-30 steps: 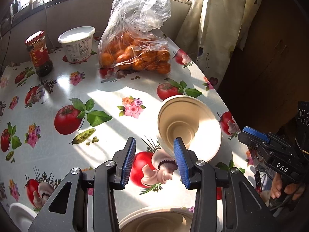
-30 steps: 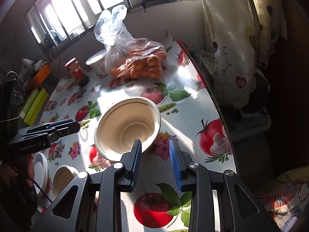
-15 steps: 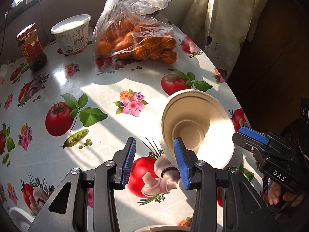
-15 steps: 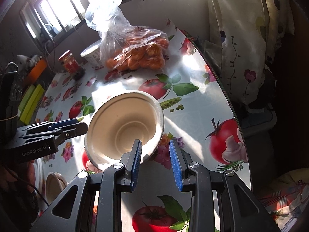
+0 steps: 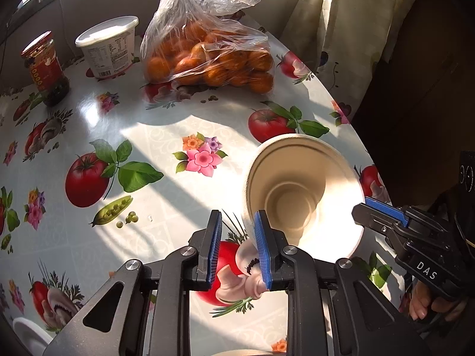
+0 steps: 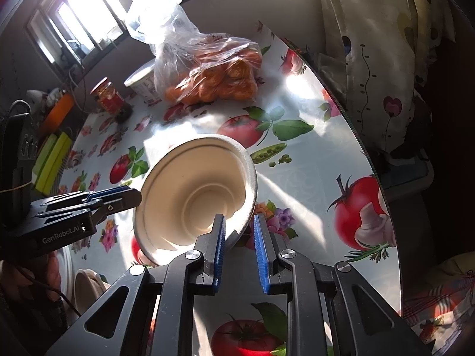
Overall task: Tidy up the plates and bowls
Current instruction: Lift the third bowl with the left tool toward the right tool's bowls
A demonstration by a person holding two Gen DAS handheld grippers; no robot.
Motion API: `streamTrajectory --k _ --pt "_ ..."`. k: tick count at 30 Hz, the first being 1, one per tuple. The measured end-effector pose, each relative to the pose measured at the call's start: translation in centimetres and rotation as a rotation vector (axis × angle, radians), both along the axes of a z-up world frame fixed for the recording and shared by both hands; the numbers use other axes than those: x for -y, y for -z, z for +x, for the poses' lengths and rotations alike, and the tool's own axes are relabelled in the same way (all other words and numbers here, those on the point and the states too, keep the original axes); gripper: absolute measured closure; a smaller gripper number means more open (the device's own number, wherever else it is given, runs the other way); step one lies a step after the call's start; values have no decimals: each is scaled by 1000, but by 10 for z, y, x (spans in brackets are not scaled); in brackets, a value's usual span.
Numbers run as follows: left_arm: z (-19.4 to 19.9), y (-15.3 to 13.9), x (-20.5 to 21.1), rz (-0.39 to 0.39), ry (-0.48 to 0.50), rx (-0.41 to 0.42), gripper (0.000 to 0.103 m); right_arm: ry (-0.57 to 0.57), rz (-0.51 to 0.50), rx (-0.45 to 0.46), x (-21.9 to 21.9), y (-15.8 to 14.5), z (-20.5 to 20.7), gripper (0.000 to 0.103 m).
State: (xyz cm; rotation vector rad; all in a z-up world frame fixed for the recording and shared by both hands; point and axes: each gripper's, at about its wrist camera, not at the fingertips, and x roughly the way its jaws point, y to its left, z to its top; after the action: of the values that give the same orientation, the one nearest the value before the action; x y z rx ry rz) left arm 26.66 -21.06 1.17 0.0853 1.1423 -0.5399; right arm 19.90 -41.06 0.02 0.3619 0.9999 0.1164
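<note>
Near the counter's (image 5: 89, 124) right edge: beige bowl (image 6: 196, 195), tilted, rim between right gripper (image 6: 237, 231) jaws, grasp uncertain; left gripper (image 5: 237, 237) jaws released, empty.

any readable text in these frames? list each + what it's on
"DAS" on the body of the right claw, seen from the left wrist.
"GenRobot.AI" on the body of the left claw, seen from the right wrist.
White tub: printed label and barcode, too small to read.
Red-labelled jar: markings too blurred to read.
Bowl: no text.
</note>
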Motion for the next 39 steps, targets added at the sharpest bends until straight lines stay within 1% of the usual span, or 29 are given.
streamTrajectory --k 6,8,15,23,39 --pt "-1 0 1 -1 8 -2 89 -2 3 5 -2 -1 0 88" --pt "-2 -1 2 -3 11 -1 89 -3 5 7 -2 -2 0 92" --pt "-2 -3 2 -12 8 4 89 11 23 1 0 0 -1 92" --pt "-3 -7 1 -12 3 9 89 27 72 -5 4 2 -2 92" --pt "-11 -20 -1 -48 6 9 89 46 128 13 8 -11 -16 92"
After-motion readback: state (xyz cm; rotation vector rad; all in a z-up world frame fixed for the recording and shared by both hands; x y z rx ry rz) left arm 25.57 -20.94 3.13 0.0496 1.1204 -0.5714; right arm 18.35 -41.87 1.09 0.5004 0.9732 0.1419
